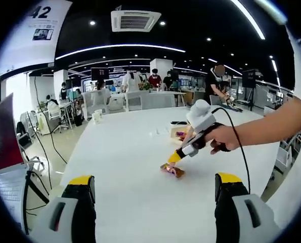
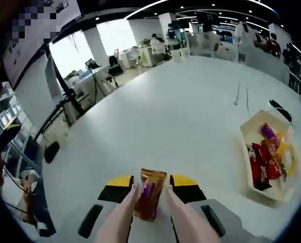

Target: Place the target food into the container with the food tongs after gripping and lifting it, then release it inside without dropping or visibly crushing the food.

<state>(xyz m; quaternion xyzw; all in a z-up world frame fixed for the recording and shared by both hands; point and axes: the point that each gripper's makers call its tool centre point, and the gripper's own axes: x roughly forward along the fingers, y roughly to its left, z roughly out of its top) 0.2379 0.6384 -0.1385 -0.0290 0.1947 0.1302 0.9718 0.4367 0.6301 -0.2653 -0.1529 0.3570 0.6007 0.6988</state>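
Right gripper (image 2: 151, 188) with tongs (image 2: 121, 218) pinching an orange snack packet (image 2: 150, 195) low over the white table (image 2: 180, 116), open tray of snacks (image 2: 251, 132) well apart, left gripper (image 1: 154, 188) jaws spread wide, holding nothing

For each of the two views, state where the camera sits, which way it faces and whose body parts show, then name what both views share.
Left gripper view: rides the left gripper, jaws apart, facing across the white table; the person's hand holds the right gripper.
Right gripper view: rides the right gripper, looking down at tongs pinching a snack packet, container at right.
Shared: table, snack packet, container.
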